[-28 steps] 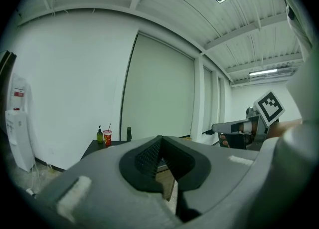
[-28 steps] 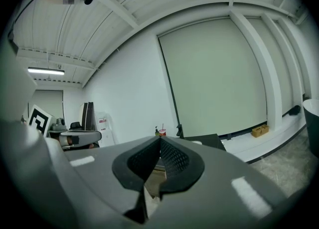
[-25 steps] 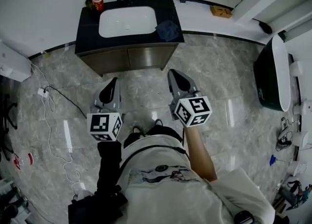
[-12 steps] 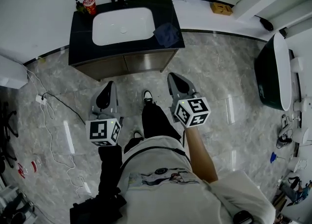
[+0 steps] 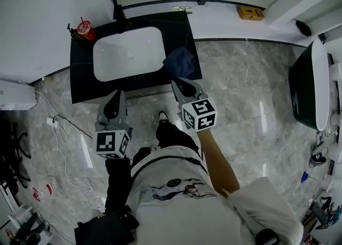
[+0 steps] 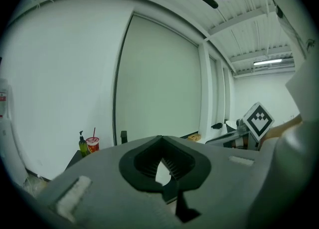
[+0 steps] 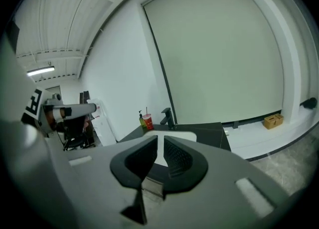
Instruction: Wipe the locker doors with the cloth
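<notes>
Marble-floored bathroom, vanity [image 5: 181, 28] now right ahead
Right gripper [image 5: 179, 83] has come up to the blue cloth [image 5: 180, 61] on the vanity's front right corner, jaws just parting, empty; left gripper [image 5: 116, 97], jaws together, hangs at the vanity's front; grasp likely next

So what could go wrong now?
The cloth lies near the counter's right edge, so a clumsy grab could knock it to the floor. The right gripper, whose empty jaws have just been opening, is only slightly open and may push it instead. The white cable could trip someone stepping left.
</notes>
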`<action>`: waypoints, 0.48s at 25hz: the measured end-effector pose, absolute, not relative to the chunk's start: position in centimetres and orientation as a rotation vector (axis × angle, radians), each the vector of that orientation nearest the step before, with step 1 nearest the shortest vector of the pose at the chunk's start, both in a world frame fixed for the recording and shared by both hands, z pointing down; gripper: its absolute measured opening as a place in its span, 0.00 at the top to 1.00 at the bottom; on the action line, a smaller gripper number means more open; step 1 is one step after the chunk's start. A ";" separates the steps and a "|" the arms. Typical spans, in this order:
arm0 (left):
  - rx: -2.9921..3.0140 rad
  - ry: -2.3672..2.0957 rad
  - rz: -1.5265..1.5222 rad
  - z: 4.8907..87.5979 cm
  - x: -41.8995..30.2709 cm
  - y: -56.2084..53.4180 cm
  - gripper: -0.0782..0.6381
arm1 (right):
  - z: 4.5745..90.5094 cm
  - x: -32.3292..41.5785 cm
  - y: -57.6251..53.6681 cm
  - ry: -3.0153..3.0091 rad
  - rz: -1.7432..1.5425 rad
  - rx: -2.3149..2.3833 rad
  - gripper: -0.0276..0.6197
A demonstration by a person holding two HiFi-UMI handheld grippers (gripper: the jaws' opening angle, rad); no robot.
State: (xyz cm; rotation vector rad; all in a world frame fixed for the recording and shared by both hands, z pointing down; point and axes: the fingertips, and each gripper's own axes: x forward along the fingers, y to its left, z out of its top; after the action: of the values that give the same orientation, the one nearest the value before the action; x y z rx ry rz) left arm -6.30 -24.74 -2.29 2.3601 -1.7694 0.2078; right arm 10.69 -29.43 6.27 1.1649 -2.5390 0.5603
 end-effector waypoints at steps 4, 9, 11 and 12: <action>2.320 -1.747 0.239 -0.7 -5.9 -27.6 0.89 | 11.4 11.3 -33.0 -2.425 0.560 1.090 0.83; 2.273 -1.746 0.287 0.9 -6.6 -29.3 0.89 | 20.4 13.1 -36.5 -2.220 0.601 0.968 0.63; 2.258 -1.741 0.312 1.6 -6.8 -29.7 0.89 | 23.6 14.1 -38.0 -2.137 0.584 0.925 0.54; 2.247 -1.737 0.325 1.9 -6.9 -29.8 0.89 | 25.0 14.4 -38.6 -2.101 0.574 0.901 0.51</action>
State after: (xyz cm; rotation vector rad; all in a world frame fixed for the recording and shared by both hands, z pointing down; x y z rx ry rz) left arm -6.86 -29.76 1.86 2.2466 -1.7373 0.3254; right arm 14.41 -38.60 24.97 0.9011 -2.1006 0.5735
